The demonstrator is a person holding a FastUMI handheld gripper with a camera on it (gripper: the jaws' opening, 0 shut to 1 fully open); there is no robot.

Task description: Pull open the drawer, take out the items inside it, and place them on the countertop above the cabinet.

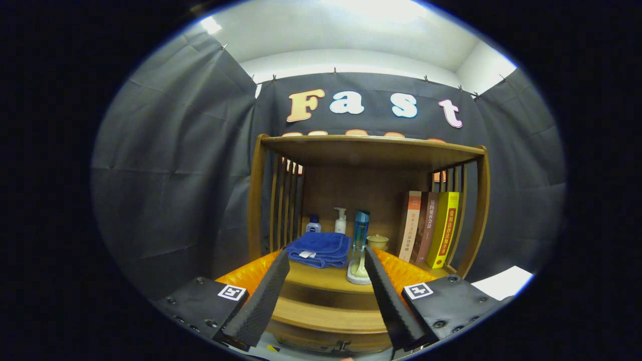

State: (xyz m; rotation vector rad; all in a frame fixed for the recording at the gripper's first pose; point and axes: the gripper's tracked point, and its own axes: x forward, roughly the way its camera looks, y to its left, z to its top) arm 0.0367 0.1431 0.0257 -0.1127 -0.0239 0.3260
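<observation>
A wooden cabinet (261, 200) stands ahead against the booth wall. Its countertop (321, 277) lies just beyond my fingertips, under an upper shelf (371, 148). Below the countertop edge runs the drawer front (321, 337), with a small dark handle (343, 345) low between my fingers. The drawer looks closed and its contents are hidden. My gripper (326, 254) is open. Its black ribbed fingers (261, 296) are spread wide with nothing between them, raised a little in front of the countertop.
On the countertop lie a folded blue towel (321, 248), a small blue-capped bottle (313, 224), a white pump bottle (340, 220), a tall blue bottle (360, 230) in a pale dish (357, 275), and a small cream pot (377, 241). Three books (431, 228) stand at the right.
</observation>
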